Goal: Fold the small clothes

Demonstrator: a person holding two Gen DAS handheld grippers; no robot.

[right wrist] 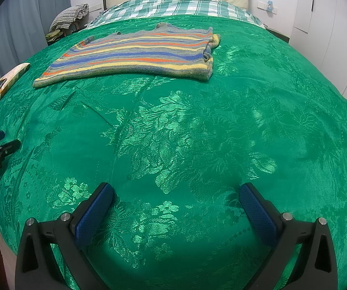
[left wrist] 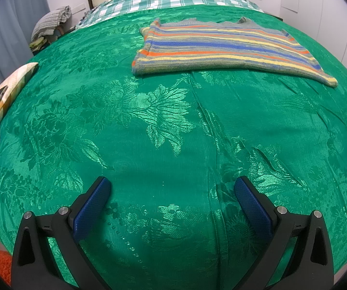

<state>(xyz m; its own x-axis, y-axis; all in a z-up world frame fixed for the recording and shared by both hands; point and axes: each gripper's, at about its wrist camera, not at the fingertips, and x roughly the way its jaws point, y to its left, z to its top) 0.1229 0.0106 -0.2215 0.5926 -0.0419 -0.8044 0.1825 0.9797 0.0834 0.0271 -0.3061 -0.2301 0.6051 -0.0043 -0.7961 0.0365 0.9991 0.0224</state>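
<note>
1 striped sweater [left wrist: 224, 48] lies on the green bedspread [left wrist: 149, 133]; 2 tools, left [left wrist: 173, 188] and right [right wrist: 176, 193], gape empty.

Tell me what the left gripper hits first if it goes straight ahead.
Probably the green bedspread: the left gripper, jaws open, points at bare cloth. The striped sweater lies farther on.

striped sweater [left wrist: 224, 48] flat on green bedspread [left wrist: 149, 133]
</note>
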